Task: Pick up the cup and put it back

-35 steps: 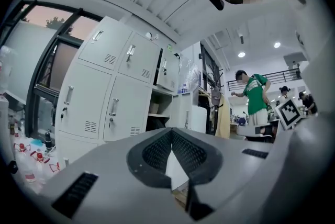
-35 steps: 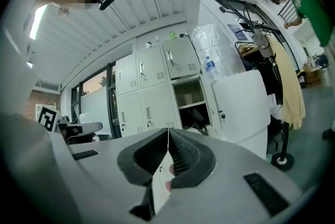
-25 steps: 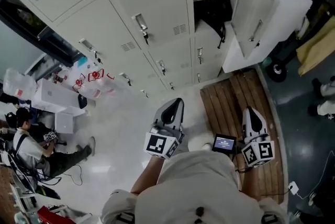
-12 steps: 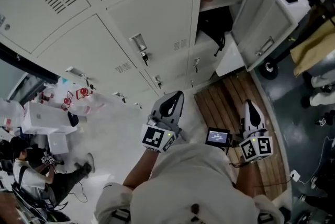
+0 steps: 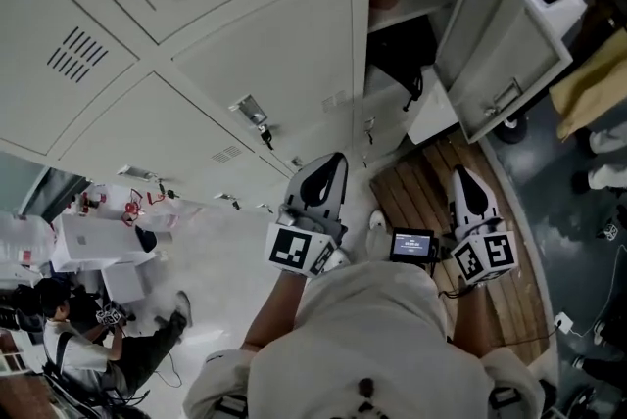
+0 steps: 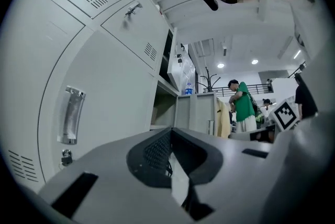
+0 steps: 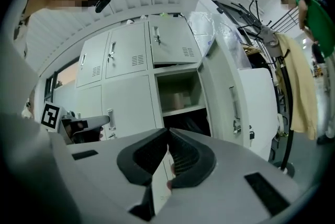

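Fig. 1. Locker area of a workplace or lab: rows of grey steel lockers (image 5: 265,65) with handles and vents, 1 door (image 5: 500,45) open at far right, a wooden slat mat (image 5: 431,202) before them, and a person (image 5: 88,349) seated on the pale floor (image 5: 225,260) at near left beside white boxes (image 5: 83,241).

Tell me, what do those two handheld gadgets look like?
The left gripper and right gripper are pale grey shells tapering to a tip, with black ribbed lining inside. Each carries a cube with black-and-white square markers. A small lit screen sits by the right one. The person wears a light top.
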Available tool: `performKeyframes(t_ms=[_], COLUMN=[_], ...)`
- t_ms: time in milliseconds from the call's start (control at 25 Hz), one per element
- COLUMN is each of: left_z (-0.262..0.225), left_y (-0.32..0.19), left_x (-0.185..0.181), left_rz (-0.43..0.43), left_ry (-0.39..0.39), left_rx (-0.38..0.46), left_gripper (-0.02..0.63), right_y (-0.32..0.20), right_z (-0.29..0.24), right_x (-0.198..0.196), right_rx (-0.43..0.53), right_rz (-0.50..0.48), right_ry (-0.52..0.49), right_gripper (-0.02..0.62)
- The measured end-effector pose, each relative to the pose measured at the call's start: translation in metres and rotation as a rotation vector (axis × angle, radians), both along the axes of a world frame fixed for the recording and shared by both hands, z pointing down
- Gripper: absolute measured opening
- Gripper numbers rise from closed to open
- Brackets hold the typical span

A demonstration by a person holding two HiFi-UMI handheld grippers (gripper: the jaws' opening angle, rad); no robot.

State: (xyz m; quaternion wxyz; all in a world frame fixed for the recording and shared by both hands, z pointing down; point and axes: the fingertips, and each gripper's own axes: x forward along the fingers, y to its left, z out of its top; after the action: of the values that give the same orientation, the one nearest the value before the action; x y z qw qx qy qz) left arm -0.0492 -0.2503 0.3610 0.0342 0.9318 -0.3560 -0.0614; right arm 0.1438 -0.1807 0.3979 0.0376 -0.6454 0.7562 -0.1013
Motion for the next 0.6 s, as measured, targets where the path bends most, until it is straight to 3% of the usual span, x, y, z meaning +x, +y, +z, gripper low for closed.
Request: performKeyframes(t_ms=[120,400,480,600], left_z=[-0.027,-0.045,-0.046,-0.046], left_y=[-0.021,-0.066,-0.071,-0.078], left_x=[0.011,0.05,0.06,0.068], left_rz=[-0.054,-0.127,-0.147,-0.18], left_ry=[0.063,0.008,0.005,-0.003], left_rx=[0.026,0.077,0.081,0.081], left_gripper=[0.008,0.008,0.008,0.008], right_y=[-0.038,-0.127,-0.148,-0.181], right_z=[-0.001,-0.022,-0.025,-0.031], right_x=[0.013,0.026,0.028,0.029], right_rx=[0.008,0.044,0.048,0.061], right_rz=[-0.057,-0.221,-0.278,-0.318], right_ry=[0.0,0.072,0.075,0.084], right_gripper=[0.029,0.036,0.137,0.223])
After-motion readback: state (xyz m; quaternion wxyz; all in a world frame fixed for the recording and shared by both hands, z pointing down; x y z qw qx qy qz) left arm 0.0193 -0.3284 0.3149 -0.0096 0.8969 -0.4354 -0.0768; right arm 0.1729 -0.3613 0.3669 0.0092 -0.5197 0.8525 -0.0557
